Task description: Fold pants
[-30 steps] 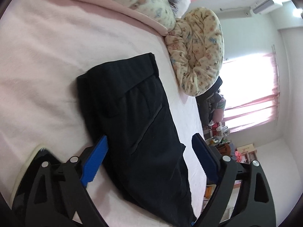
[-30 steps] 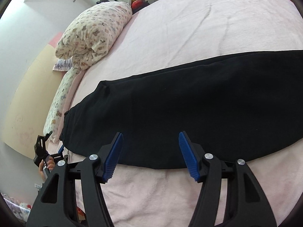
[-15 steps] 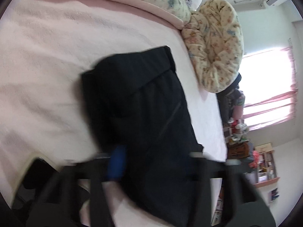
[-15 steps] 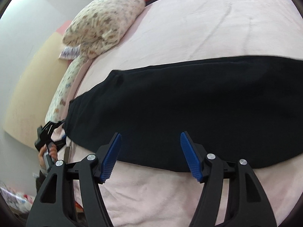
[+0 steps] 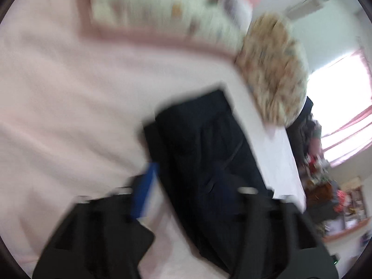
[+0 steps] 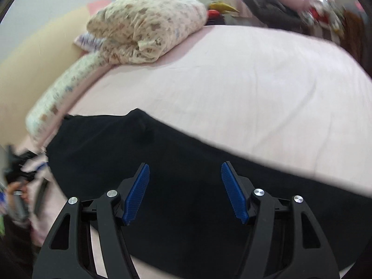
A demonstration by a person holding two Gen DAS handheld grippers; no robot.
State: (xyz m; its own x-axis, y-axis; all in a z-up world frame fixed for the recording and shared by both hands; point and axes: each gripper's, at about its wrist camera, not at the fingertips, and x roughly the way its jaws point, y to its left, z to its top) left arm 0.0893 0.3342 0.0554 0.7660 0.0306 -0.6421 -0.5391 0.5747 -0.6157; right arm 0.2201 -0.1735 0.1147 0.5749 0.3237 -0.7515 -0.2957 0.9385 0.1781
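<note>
Black pants [image 5: 204,153] lie flat on the pink bed sheet [image 5: 69,97], folded lengthwise, one end toward the pillows. The left wrist view is badly blurred. My left gripper [image 5: 195,193] hovers at the pants' near part and its jaws are opening: the blue pad [image 5: 145,193] is over the sheet beside the cloth edge, the other finger over the fabric, neither pressing it. In the right wrist view the pants [image 6: 186,153] run across the frame. My right gripper [image 6: 185,193] hangs open just above them, with nothing pinched.
A patterned quilt [image 6: 148,25] and long pillow [image 6: 60,93] lie at the bed's head. A round patterned cushion [image 5: 274,79] sits at the bed's edge. A bright window with pink curtains [image 5: 344,107] and cluttered shelves [image 5: 344,204] are beyond. A hand [image 6: 16,193] shows at far left.
The left gripper's fingers drew close together over the pants and have spread again, and its view has tilted up. The right gripper slid sideways along the pants and rolled, and is now over the fabric.
</note>
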